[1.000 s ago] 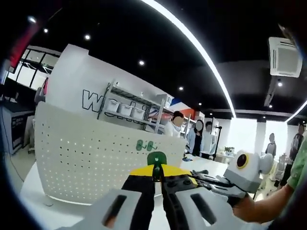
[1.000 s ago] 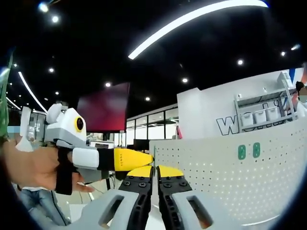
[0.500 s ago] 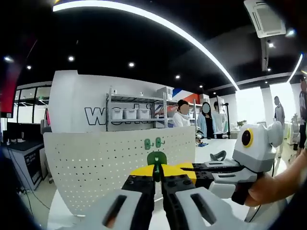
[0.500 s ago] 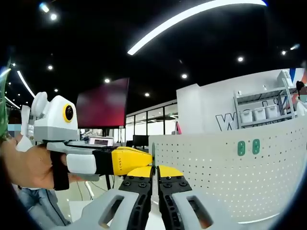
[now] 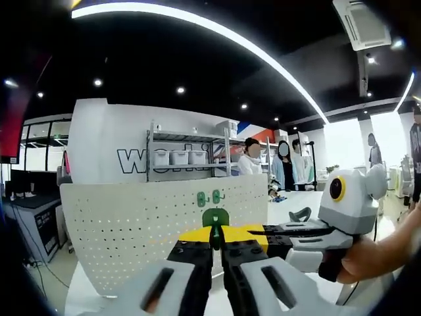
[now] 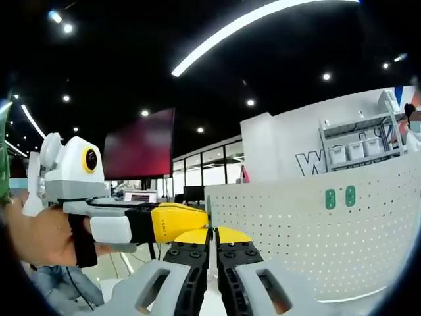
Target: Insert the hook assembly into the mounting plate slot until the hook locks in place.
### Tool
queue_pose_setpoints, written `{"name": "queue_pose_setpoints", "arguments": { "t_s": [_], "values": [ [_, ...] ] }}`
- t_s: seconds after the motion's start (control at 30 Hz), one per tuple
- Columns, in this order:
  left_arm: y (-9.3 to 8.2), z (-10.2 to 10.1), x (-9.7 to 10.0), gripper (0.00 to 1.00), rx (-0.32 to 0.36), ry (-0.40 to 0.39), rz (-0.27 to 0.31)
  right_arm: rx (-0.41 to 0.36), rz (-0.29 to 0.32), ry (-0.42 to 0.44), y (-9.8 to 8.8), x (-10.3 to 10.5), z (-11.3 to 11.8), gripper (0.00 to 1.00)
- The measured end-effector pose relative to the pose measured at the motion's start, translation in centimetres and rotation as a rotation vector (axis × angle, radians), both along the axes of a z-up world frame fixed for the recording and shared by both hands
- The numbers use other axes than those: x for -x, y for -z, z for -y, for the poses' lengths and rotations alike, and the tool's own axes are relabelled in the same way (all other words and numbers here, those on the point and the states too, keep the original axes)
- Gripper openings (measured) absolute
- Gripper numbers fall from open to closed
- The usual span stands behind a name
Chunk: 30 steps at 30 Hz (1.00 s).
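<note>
So far the job looks only partly done. The left gripper (image 5: 216,245) has its fingers squeezed tight on a little green hook piece (image 5: 215,218), which sticks up between the yellow tips. This green hook is held up in the air, in front of the white board with holes (image 5: 131,224), and it is not touching the board. Two other green hooks (image 5: 209,197) already sit on the board, near its top edge, side by side. From the right gripper view the same two green hooks (image 6: 340,197) show on the board (image 6: 296,243) too. The right gripper (image 6: 212,238) has its fingers pressed together with nothing seen between them, and it sits just beside the left gripper, tips close. The board stands on a white bench (image 5: 79,289). I think the hook in the left fingers is not yet in a slot, so it needs to be brought to the board, pushed in, and pressed until it locks. People stand far behind the board
</note>
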<state>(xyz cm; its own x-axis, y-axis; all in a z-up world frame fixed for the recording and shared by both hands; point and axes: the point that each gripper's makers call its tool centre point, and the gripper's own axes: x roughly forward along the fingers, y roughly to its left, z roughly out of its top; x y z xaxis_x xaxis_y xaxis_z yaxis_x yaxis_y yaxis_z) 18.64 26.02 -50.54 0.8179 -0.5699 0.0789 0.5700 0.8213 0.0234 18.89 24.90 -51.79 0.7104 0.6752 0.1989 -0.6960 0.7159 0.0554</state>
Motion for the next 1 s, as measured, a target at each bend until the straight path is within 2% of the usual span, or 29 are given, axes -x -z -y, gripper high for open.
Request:
{"name": "queue_pose_setpoints", "arguments": {
  "t_s": [0.2, 0.27, 0.43, 0.5, 0.67, 1.0],
  "values": [
    [-0.3, 0.6, 0.2, 0.04, 0.007, 0.006, 0.007, -0.031, -0.027, -0.013, -0.2, 0.2, 0.7, 0.02],
    [-0.3, 0.8, 0.2, 0.04, 0.010, 0.008, 0.007, -0.072, -0.065, -0.033, -0.2, 0.3, 0.9, 0.02],
    [-0.3, 1.5, 0.2, 0.04, 0.009, 0.014, 0.008, -0.077, -0.069, -0.033, -0.2, 0.3, 1.4, 0.01],
    [-0.3, 1.6, 0.1, 0.04, 0.006, 0.011, 0.010, -0.116, -0.107, -0.051, -0.2, 0.3, 1.6, 0.01],
    [-0.5, 2.1, 0.0, 0.04, 0.001, 0.011, 0.012, -0.102, -0.089, -0.049, -0.3, 0.2, 1.9, 0.01],
    [-0.6, 2.4, -0.3, 0.03, -0.013, 0.007, 0.016, -0.115, -0.090, -0.057, -0.4, -0.1, 2.2, 0.02]
  ]
}}
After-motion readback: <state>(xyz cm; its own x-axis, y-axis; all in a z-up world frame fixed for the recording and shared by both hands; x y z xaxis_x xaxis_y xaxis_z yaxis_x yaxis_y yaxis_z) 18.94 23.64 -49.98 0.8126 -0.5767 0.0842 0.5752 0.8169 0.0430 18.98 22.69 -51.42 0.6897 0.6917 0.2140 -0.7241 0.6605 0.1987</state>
